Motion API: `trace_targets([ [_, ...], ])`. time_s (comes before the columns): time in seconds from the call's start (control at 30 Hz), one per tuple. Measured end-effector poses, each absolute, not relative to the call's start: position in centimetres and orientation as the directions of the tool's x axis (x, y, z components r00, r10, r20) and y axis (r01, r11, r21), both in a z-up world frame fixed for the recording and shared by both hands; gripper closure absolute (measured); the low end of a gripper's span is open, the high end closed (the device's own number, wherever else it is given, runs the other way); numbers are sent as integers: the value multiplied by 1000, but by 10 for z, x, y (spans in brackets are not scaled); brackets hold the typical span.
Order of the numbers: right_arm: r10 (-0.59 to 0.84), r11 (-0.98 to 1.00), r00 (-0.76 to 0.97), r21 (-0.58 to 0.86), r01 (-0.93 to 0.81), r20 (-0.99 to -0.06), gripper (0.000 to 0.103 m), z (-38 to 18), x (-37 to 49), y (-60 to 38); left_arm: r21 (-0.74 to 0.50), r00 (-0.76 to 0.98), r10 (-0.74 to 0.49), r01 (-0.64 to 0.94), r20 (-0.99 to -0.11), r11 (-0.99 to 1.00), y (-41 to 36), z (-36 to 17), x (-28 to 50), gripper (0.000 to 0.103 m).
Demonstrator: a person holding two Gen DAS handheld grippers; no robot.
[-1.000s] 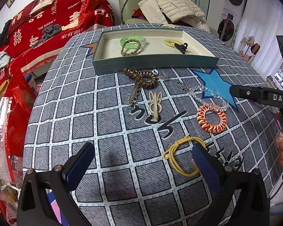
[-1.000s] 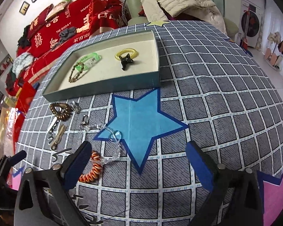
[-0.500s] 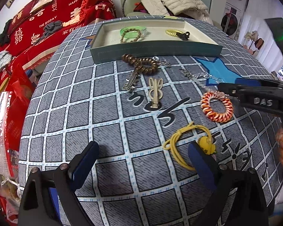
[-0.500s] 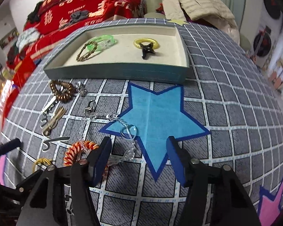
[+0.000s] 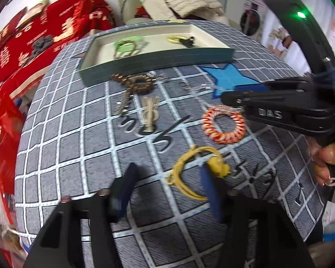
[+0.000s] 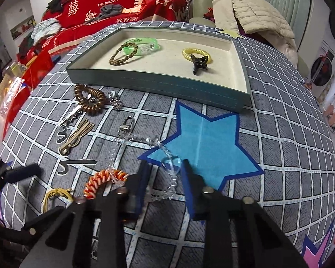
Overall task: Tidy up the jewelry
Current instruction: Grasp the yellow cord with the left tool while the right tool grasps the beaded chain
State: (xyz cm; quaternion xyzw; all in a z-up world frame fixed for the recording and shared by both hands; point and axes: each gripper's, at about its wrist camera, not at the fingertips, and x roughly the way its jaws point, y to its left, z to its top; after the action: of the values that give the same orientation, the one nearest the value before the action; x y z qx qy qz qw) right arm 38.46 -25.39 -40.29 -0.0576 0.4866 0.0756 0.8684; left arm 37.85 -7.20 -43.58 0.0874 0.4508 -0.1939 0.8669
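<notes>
Left gripper [image 5: 167,176]: blue pads just closing, still apart, straddling yellow elastic hair tie [image 5: 189,172] on grid-patterned cloth [image 5: 55,134].
Right gripper [image 6: 165,178]: just narrowing around clear beaded chain [image 6: 169,167]; contact unclear.
Tray [image 6: 158,82]: shallow, cream-lined, holding green bangle [image 6: 143,45].

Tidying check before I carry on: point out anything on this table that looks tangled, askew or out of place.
The clear crystal bead chain lies in a loose sprawl, one end draped over the orange-and-white spiral hair tie. The brown spiral hair tie rests on top of a silver hair clip. Nothing looks broken or spilled.
</notes>
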Motion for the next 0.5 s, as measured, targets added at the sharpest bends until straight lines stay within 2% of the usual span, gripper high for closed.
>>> trace_targets([
  [0.03,76,982,513,-25,-188,-855,86,-403,384,-253,-25,513,-269,433,-815,901,-74,-435,379,44],
  [0.07,75,982,512,-26,-188,-856,86,-403,384,-252,-26,511,-277,443,-814,896,-75,-434,376,55],
  [0.1,73,982,512,-28,-186,-856,87,-403,383,-252,-28,507,-286,456,-813,889,-76,-434,378,61],
  [0.13,72,982,514,-28,-185,-855,87,-403,383,-252,-32,504,-295,466,-812,884,-77,-434,381,76],
  [0.17,71,983,516,-28,-182,-854,98,-402,382,-252,-40,500,-303,470,-811,882,-75,-435,384,78],
  [0.33,91,989,538,12,-148,-838,98,-394,377,-261,-143,470,-370,450,-802,882,-63,-431,391,78],
  [0.5,102,991,569,33,-131,-816,98,-381,373,-270,-186,480,-396,428,-783,884,-51,-423,390,78],
])
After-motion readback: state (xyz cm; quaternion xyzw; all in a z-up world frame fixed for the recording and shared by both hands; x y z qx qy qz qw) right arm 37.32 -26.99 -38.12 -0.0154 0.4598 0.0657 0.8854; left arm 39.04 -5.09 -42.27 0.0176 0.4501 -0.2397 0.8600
